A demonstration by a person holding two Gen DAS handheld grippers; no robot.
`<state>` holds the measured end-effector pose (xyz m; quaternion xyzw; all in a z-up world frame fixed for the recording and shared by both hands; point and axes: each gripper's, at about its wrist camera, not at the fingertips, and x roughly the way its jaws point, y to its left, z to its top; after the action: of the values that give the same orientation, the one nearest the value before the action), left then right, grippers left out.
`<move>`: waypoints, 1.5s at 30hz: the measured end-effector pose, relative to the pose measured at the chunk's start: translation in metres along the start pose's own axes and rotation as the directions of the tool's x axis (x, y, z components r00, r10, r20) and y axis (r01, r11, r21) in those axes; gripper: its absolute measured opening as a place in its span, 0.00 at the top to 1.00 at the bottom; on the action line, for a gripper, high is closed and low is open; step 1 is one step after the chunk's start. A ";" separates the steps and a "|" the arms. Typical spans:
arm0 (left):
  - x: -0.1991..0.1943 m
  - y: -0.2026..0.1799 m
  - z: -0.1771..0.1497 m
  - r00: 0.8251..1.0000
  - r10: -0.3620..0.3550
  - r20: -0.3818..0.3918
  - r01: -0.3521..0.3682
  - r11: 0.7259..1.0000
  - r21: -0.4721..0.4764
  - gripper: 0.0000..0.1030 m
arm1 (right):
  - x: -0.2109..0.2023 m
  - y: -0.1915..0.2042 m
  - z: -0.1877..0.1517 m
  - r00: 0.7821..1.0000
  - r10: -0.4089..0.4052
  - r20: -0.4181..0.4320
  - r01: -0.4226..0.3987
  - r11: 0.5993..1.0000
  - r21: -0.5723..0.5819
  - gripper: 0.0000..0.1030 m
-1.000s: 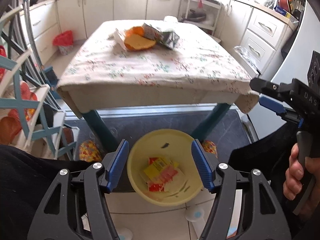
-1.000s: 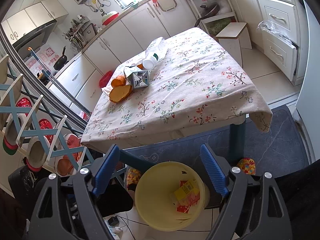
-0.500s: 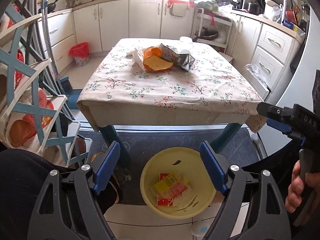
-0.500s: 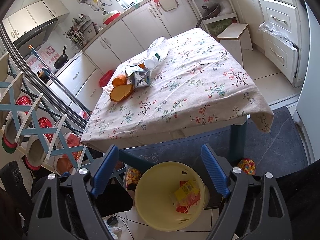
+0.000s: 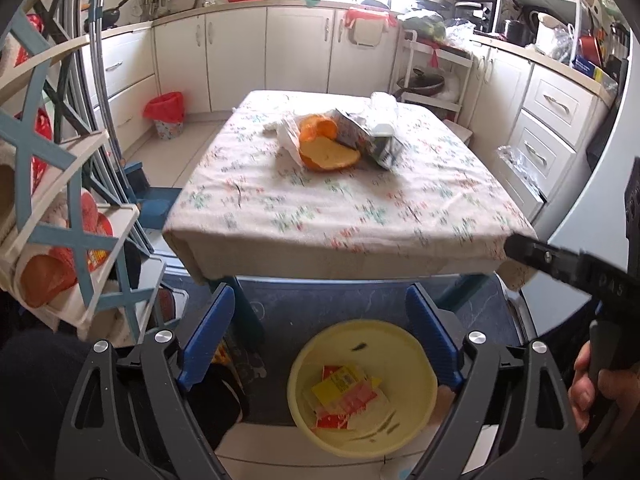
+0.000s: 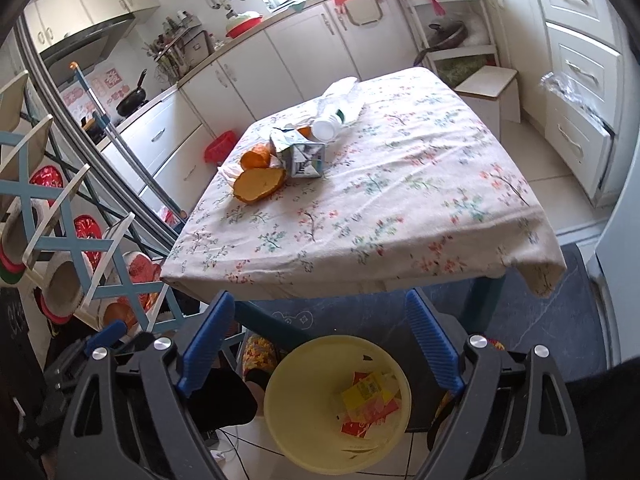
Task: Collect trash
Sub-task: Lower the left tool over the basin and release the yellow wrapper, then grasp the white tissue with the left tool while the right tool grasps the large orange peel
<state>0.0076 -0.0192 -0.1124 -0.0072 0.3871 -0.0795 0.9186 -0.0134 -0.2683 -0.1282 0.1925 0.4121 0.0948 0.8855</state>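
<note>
The left gripper (image 5: 320,330) hangs low in front of the table (image 5: 348,216), and its two blue fingers (image 5: 206,330) are spread wide with nothing between them. The right gripper (image 6: 320,332) is the same: fingers (image 6: 432,338) far apart and holding nothing. It also pokes into the left camera's view from the right side, with a hand (image 5: 596,388) wrapped around its handle. Down on the floor, just below both grippers, sits a yellow bin (image 5: 362,386) with some red and yellow wrappers (image 5: 346,394) inside it. The table wears a flowery cloth. The trash lies in a little heap near the far side of the table. There is a big piece of orange peel (image 6: 259,185), and another bit of orange (image 6: 256,157) just behind it. A squashed milk carton (image 6: 300,156) touches the peel on the right. A clear plastic bottle (image 6: 338,110) lies on its side just behind the carton. Something white and crumpled (image 5: 286,136) lies beside the peel on the left. A small red bin (image 5: 166,114) stands on the floor by the white cupboards, well away from the table.
</note>
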 end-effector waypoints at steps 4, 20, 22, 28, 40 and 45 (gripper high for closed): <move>0.008 0.016 0.027 1.000 0.008 0.021 -0.007 0.999 -0.041 0.19 | 0.007 0.010 0.015 1.000 0.004 0.009 -0.003 0.999 -0.050 0.18; 0.119 0.054 0.128 0.998 -0.027 -0.055 0.015 0.976 -0.216 0.19 | 0.068 0.021 0.088 1.000 0.007 -0.017 -0.009 0.992 -0.124 0.17; 0.134 0.054 0.139 0.998 -0.029 -0.062 0.015 0.974 -0.228 0.19 | 0.077 0.022 0.098 1.000 0.006 -0.022 -0.009 0.991 -0.135 0.17; 0.188 0.063 0.164 0.992 -0.014 -0.126 -0.022 0.959 -0.282 0.31 | 0.100 0.021 0.115 0.999 -0.005 -0.044 -0.002 0.990 -0.142 0.17; 0.241 0.063 0.181 0.976 -0.080 -0.201 0.023 0.963 -0.268 0.92 | 0.125 0.026 0.123 0.996 -0.023 -0.087 0.008 0.985 -0.170 0.15; 0.209 0.065 0.192 0.992 -0.066 -0.106 0.041 0.973 -0.225 0.96 | 0.133 0.027 0.126 0.995 -0.023 -0.093 0.007 0.987 -0.160 0.15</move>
<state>0.2969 0.0039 -0.1314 -0.1159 0.4443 -0.0605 0.8863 0.1684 -0.2340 -0.1349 0.1132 0.4462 0.1298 0.8782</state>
